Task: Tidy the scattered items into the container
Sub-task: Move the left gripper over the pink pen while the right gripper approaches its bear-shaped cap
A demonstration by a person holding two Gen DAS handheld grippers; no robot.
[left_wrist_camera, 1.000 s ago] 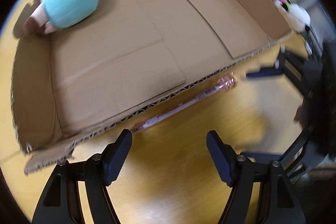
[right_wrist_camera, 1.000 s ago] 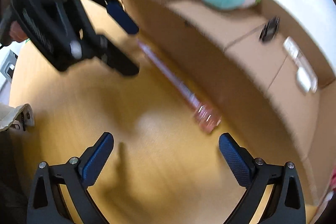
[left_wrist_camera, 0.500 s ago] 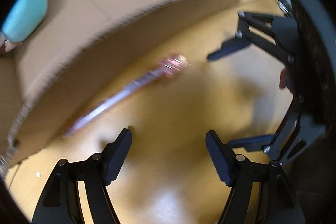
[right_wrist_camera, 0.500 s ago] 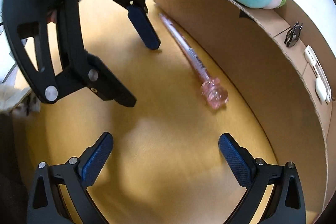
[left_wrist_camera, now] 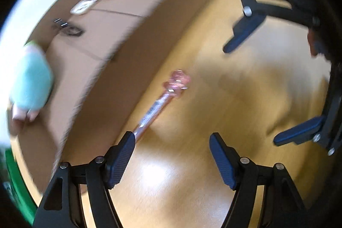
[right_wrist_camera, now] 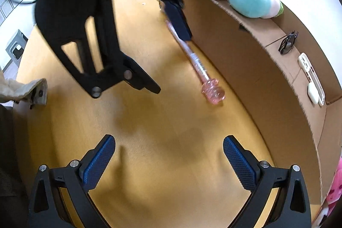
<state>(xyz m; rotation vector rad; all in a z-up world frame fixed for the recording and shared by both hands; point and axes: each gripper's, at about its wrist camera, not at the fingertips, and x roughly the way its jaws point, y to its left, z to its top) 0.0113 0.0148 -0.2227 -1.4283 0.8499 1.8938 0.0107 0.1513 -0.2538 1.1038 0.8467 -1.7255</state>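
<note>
A pink pen point(left_wrist_camera: 159, 104) with a chunky pink top lies on the wooden table beside the near wall of a shallow cardboard box point(left_wrist_camera: 136, 61); it also shows in the right wrist view point(right_wrist_camera: 197, 65). My left gripper point(left_wrist_camera: 172, 158) is open and empty, its left finger close to the pen's tip. In the right wrist view the left gripper point(right_wrist_camera: 168, 50) hovers over the pen's far end. My right gripper point(right_wrist_camera: 168, 161) is open and empty, a short way from the pen's top. The box point(right_wrist_camera: 252, 61) holds a teal plush toy point(right_wrist_camera: 252, 1), black glasses point(right_wrist_camera: 288, 43), a white phone case point(right_wrist_camera: 311, 74) and a small white case point(right_wrist_camera: 312, 93).
A pink plush toy point(right_wrist_camera: 334, 189) lies outside the box at the right edge of the right wrist view. A beige cloth point(right_wrist_camera: 23, 89) with a clip sits at the table's left edge. A green object point(left_wrist_camera: 15, 181) stands beyond the box's left end.
The left gripper has dropped lower and swung toward the pen, so its left finger now sits near the pen's tip. The right gripper has held nearly still. Both stay open.
</note>
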